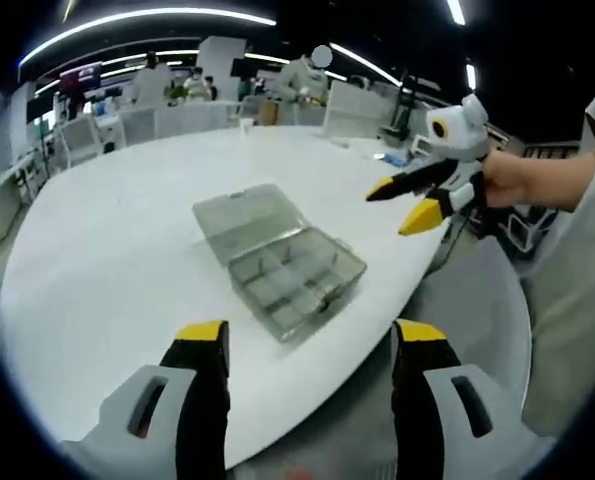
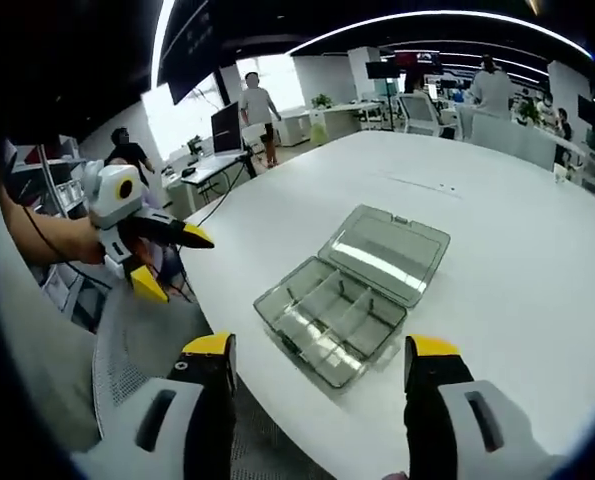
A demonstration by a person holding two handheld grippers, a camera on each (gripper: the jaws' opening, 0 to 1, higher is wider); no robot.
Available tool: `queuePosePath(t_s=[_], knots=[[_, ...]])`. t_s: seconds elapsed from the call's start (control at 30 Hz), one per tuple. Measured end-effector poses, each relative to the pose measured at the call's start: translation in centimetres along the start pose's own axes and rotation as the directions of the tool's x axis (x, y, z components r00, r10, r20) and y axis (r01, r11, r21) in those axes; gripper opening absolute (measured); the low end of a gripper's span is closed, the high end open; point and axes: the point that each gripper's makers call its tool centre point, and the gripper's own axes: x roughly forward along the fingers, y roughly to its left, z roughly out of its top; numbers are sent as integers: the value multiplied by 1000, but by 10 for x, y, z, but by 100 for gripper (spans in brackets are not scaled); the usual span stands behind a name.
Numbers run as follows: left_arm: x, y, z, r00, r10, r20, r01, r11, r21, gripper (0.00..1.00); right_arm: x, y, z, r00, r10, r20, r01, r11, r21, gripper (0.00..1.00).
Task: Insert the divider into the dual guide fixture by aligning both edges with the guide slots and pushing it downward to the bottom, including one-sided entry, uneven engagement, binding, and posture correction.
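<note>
Getting ready at the open box

Both my grippers, left (image 1: 304, 340) and right (image 2: 322, 358), have wide, empty fingers; the box (image 2: 349, 297) sits at 12 o'clock, so I should go down slowly and straight.

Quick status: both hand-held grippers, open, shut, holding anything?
Left hand-held gripper: open, holding nothing.
Right hand-held gripper: open, holding nothing.

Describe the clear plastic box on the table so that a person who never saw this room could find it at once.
Start from the large white round table. Near its edge lies a clear compartment box, its hinged lid laid open flat on the table behind it. Thin dividers split its tray into small cells, and it is the sole see-through thing there; both grippers, left and right, are open above that edge.
</note>
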Motion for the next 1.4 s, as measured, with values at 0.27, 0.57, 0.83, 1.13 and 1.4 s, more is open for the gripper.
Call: queuePosePath(t_s=[0.27, 0.57, 0.83, 1.13, 1.4], knots=[[-5, 2, -5, 999, 33, 8, -33, 999, -27, 71, -12, 8, -10, 1000, -19, 20, 18, 999, 44, 71], [-7, 4, -5, 998, 60, 24, -58, 997, -56, 75, -22, 10, -26, 999, -50, 20, 48, 994, 100, 77], [-12, 5, -8, 995, 96, 37, -93, 992, -84, 77, -28, 16, -34, 996, -71, 46, 65, 989, 137, 82], [-19, 7, -4, 989, 134, 61, -128, 987, -96, 79, -33, 16, -41, 993, -101, 54, 91, 982, 163, 82], [-24, 5, -2, 986, 145, 78, -136, 985, -110, 78, -36, 16, -46, 991, -117, 66, 104, 978, 181, 83]])
